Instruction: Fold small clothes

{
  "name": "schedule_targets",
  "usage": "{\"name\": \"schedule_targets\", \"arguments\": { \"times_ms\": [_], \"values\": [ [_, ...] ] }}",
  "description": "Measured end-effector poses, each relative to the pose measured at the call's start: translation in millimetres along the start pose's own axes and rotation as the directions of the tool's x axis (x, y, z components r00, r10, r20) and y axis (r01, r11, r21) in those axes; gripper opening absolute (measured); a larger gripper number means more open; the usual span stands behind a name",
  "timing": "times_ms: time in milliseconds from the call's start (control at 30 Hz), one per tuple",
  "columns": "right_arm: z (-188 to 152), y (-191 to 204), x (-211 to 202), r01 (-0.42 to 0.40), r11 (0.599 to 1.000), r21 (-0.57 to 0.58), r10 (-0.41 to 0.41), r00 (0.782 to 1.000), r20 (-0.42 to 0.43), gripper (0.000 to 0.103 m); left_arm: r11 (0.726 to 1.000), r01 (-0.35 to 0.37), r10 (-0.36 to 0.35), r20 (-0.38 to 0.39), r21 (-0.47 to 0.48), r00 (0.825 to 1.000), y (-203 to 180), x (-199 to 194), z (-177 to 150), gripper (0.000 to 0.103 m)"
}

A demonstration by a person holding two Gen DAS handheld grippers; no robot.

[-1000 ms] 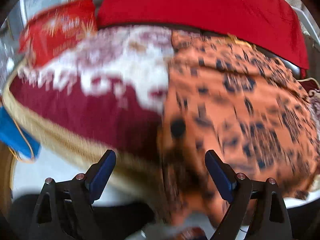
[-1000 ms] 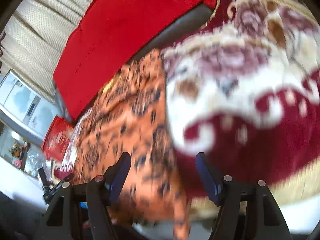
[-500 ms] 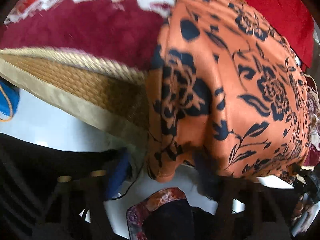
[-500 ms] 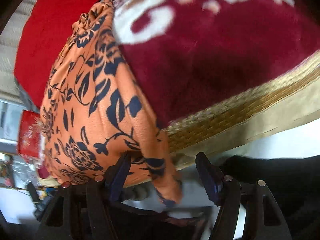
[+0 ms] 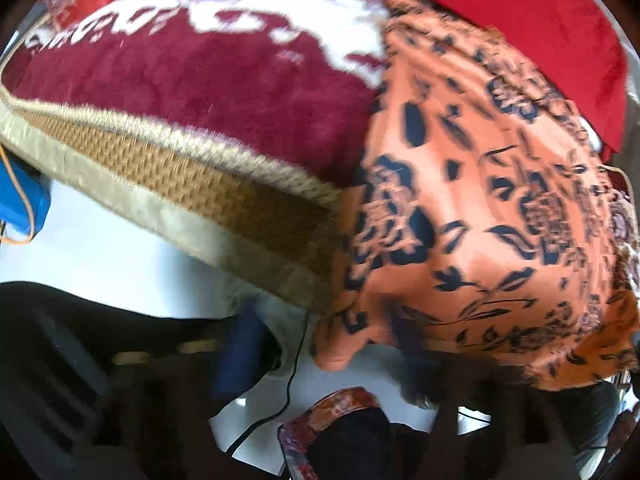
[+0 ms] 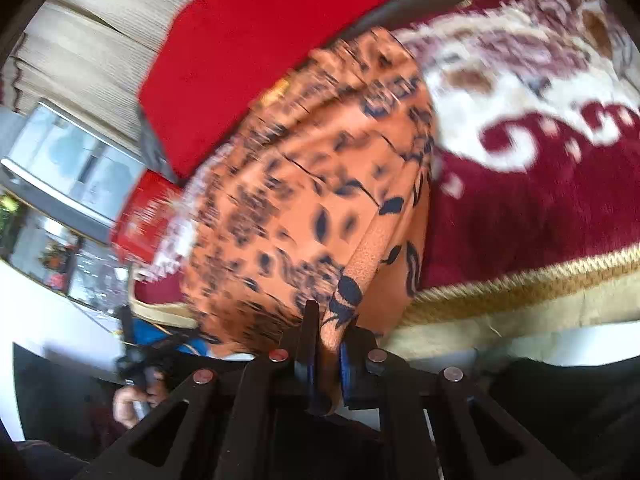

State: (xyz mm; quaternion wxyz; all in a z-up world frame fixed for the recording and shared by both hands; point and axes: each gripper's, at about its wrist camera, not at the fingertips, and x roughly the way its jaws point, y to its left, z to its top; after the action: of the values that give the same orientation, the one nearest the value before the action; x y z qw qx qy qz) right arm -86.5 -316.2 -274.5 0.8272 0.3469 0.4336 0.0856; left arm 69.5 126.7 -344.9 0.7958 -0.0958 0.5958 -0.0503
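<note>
An orange garment with a dark blue flower print (image 5: 480, 208) lies on a dark red and white plush blanket (image 5: 224, 80), its near edge hanging over the blanket's front edge. My left gripper (image 5: 320, 360) is open, blurred and in shadow below that hanging hem; its blue fingers (image 5: 236, 360) stand wide apart, the right one under the cloth. In the right wrist view my right gripper (image 6: 326, 344) is shut on a hanging corner of the same orange garment (image 6: 312, 200), with cloth pinched between the blue pads (image 6: 345, 364).
The blanket has a woven tan border (image 5: 188, 184) at its front edge over a white floor (image 5: 100, 256). A red cloth (image 5: 520, 8) lies behind the garment. A blue object (image 5: 20, 200) sits at far left. A red box (image 6: 148, 216) and windows are at left.
My right gripper has shut on the garment's hanging corner; it was open half a second ago. Both views have tilted back up, showing more of the blanket top. The left gripper stays open.
</note>
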Motion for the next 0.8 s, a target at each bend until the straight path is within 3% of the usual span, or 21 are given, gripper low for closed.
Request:
{"name": "schedule_targets", "arguments": {
  "times_ms": [167, 200, 233, 267, 300, 467, 600, 700, 800],
  "values": [
    [3.8, -1.0, 6.0, 0.003, 1.000, 0.015, -0.003, 1.000, 0.003, 0.009, 0.999, 0.034, -0.035, -0.066, -0.009, 0.997, -4.6, 26.9, 2.8, 0.080],
    [3.7, -3.9, 7.7, 0.011, 1.000, 0.024, -0.011, 1.000, -0.004, 0.009, 0.999, 0.040, -0.040, -0.078, -0.005, 0.996, -7.5, 33.0, 2.4, 0.076],
    [1.8, -8.6, 11.9, 0.023, 0.999, 0.043, -0.022, 1.000, -0.014, 0.009, 0.999, 0.053, -0.053, -0.088, 0.003, 0.995, -11.0, 37.6, 3.3, 0.049],
    [-2.9, -14.3, 9.2, 0.027, 0.998, 0.058, -0.026, 0.999, -0.020, 0.009, 0.998, 0.070, -0.068, -0.105, 0.006, 0.992, -13.9, 42.6, 2.8, 0.012],
    [-4.3, -19.3, 11.8, 0.032, 0.996, 0.078, -0.030, 0.999, -0.027, 0.009, 0.996, 0.084, -0.083, -0.126, 0.001, 0.989, -13.9, 47.3, 2.5, 0.005],
    [-6.1, -34.8, 12.9, 0.030, 0.992, 0.123, -0.026, 0.999, -0.034, 0.009, 0.977, 0.214, -0.212, -0.048, 0.028, 0.976, -18.5, 15.1, -4.0, 0.005],
    [5.8, -28.0, -4.4, -0.070, 0.989, 0.129, 0.070, 0.998, 0.002, 0.009, 0.911, 0.400, -0.402, -0.007, 0.097, 0.916, -29.6, -49.1, 11.2, 0.005],
    [28.3, -16.7, -24.5, -0.141, 0.985, 0.100, 0.136, 0.989, 0.060, 0.009, 0.882, 0.452, -0.463, 0.068, 0.132, 0.884, -35.3, -93.6, 44.2, 0.005],
    [59.7, -5.2, -37.7, -0.180, 0.982, 0.062, 0.171, 0.978, 0.121, 0.009, 0.868, 0.474, -0.493, 0.145, 0.147, 0.858, -49.3, -122.7, 99.4, 0.005]
  ]
}}
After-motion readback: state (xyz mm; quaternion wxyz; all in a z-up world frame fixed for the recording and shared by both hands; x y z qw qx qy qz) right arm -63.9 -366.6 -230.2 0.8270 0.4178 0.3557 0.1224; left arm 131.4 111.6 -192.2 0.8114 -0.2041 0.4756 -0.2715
